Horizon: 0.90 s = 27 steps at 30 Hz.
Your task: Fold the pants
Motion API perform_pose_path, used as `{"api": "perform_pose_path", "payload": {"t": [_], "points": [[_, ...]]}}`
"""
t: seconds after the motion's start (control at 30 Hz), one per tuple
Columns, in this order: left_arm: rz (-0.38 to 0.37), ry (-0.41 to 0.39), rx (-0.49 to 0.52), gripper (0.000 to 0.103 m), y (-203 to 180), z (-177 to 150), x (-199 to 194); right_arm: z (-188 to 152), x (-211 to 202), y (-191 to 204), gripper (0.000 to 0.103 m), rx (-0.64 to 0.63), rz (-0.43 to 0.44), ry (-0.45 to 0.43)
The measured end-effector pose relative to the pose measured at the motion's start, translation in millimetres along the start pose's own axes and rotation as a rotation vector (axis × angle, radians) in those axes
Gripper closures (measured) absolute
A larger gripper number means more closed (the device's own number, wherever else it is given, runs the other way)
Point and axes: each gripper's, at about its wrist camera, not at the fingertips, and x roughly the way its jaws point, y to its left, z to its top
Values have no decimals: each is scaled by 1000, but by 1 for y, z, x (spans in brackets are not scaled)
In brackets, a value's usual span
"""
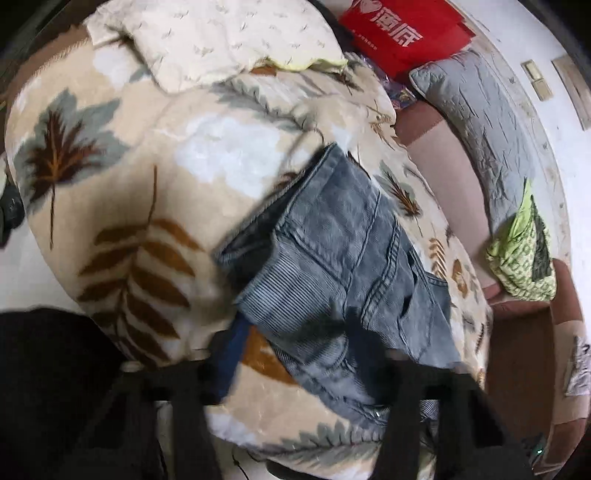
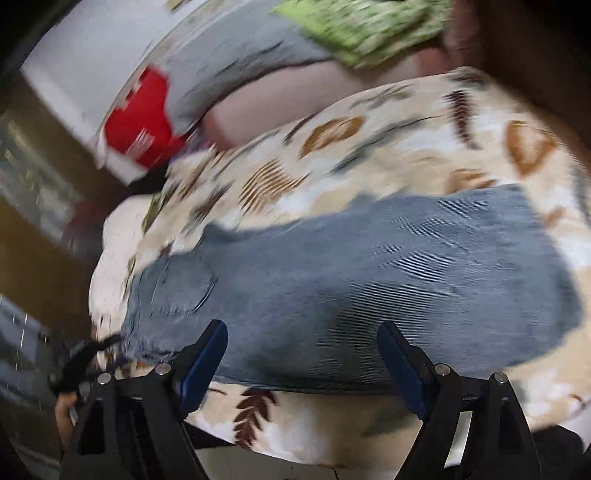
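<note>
Both my grippers hang spread and empty over the pants, left gripper near the waistband, right gripper over the leg (frames blurred). They lie partly folded on the blanket; I should pinch both layers squarely before folding again.

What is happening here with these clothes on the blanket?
A person with a claw in each hand is folding grey-blue corduroy pants on a leaf-patterned blanket. The pants lie bunched, partly folded over themselves. The left claw and the right claw are both open above the near edge of the fabric, gripping nothing. A grey pillow and a red bag lie behind.
</note>
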Motion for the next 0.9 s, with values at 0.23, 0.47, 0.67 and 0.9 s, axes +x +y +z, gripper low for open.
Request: {"api": "perform_pose_path", "payload": {"t": [0.23,0.47,0.67,0.9], "points": [[22,-74,81,100,-30,17,-23,-15,68,-6,17,-1,-24,207],[125,-221,293,95,-55,4,-29,-25,70,-7,17,-63,-22,209],[215,-60,123,44,-5,10,-3,-23,74,7,15,-120,-60,254],[91,-277,269,30,-75,8,-62,25,37,28,15,-134,8,138]]}}
